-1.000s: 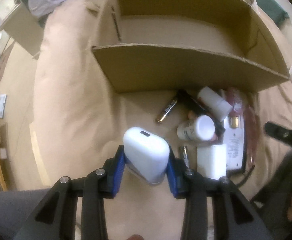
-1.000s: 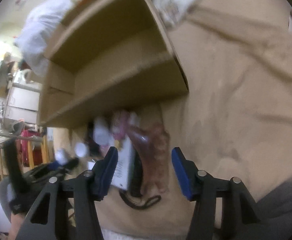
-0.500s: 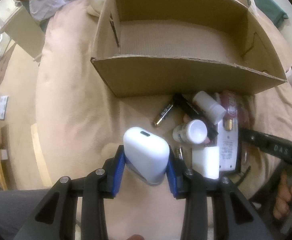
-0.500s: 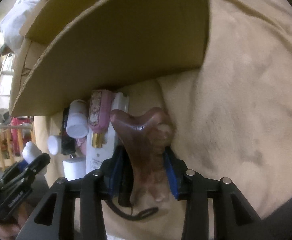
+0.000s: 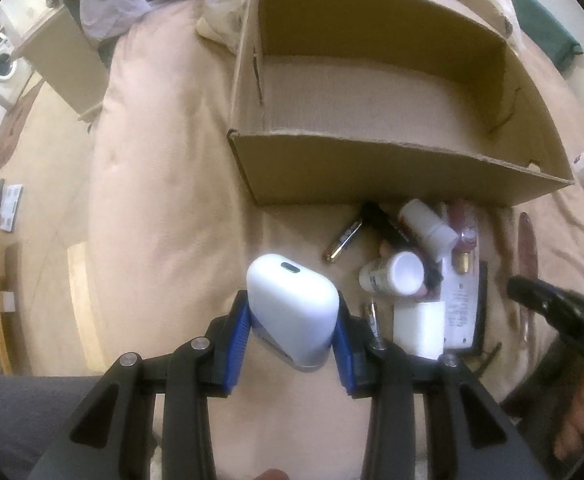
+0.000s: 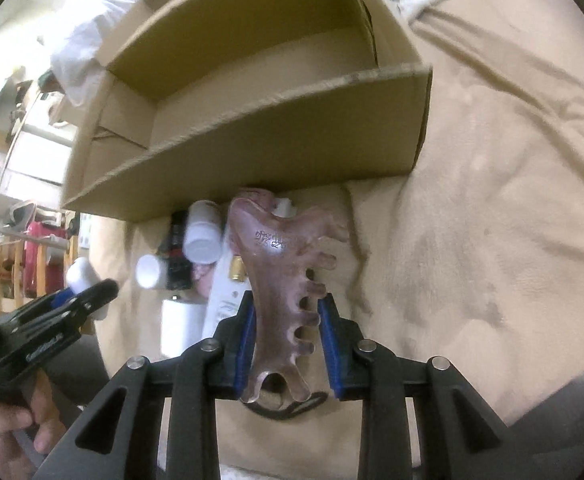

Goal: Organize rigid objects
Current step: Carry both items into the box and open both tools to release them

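Left wrist view: left gripper (image 5: pixel 292 342) is partly closed, blue pads clamped on both sides of a white case (image 5: pixel 292 312), rounded, with a small dark slot on its top end. The case hangs over the beige blanket (image 5: pixel 159 208), just short of the cardboard box (image 5: pixel 392 168). The box interior looks bare from here. Loose pile sits against the box's near wall: a battery (image 5: pixel 342 242), a black pen (image 5: pixel 396 234), two white bottles (image 5: pixel 392 278), a white block (image 5: pixel 418 328) and a flat white remote-like thing, hard to tell exactly. The right gripper's black frame pokes in at the right edge.

Right wrist view: right gripper (image 6: pixel 287 338) has just been closing, and its pads now press on a brown comb (image 6: pixel 287 280) with short stubby teeth down one edge. The comb's forked end points toward the box wall (image 6: pixel 251 152); whether it is clear of the blanket yet, I cannot say. The left gripper and a hand (image 6: pixel 7 432) show at lower left.

Step in hand, my read: both pickups done, carry to the box comes next. Next move calls for raising each item above the near wall, then opening over the box floor. Comb is gripped low on its length, so it may swing.
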### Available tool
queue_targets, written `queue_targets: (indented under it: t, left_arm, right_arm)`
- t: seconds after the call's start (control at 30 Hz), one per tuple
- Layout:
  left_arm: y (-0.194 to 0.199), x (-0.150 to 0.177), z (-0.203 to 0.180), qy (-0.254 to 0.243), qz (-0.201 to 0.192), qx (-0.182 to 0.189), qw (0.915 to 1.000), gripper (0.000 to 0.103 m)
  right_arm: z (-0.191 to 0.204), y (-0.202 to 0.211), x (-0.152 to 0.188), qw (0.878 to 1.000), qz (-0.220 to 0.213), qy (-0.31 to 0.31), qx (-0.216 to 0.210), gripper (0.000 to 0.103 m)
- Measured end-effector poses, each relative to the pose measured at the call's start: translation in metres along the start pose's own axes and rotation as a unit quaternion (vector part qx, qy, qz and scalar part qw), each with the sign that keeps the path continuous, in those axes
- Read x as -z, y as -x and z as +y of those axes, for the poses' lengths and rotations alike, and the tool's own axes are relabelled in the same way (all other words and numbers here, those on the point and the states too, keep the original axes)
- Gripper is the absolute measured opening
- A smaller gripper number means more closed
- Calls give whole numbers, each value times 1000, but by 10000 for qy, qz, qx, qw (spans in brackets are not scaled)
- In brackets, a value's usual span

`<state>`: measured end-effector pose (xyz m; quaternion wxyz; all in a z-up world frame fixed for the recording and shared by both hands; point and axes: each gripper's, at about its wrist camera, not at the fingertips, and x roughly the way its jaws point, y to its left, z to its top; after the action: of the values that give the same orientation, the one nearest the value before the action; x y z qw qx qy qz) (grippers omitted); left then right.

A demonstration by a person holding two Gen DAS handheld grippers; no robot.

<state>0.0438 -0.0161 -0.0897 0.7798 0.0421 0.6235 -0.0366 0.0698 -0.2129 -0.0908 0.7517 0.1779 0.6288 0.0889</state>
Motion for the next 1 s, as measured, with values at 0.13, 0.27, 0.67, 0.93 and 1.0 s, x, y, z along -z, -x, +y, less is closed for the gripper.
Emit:
queue_targets:
  t: [0.13, 0.27, 0.67, 0.93, 1.0]
  left_arm:
    - [2, 3, -4, -31, -16, -41, 10000, 35]
    - [5, 5, -4, 11, -29, -62, 10000, 35]
    - [7, 4, -2, 10, -61, -26, 10000, 35]
    - [59, -10, -5, 1, -652, 134, 9978, 35]
    - [72, -18, -7, -14, -802, 161, 9966, 35]
  right_arm:
    - [1, 10, 6, 9999, -91, 27, -71, 31]
    - [-1, 12, 7, 9999, -131, -43, -105, 31]
    - [-10, 11, 6, 9998, -68, -158, -118, 31]
    - [-7, 52, 11, 9970, -376, -127, -659, 31]
    - [-5, 66, 6, 9957, -502, -76, -778, 31]
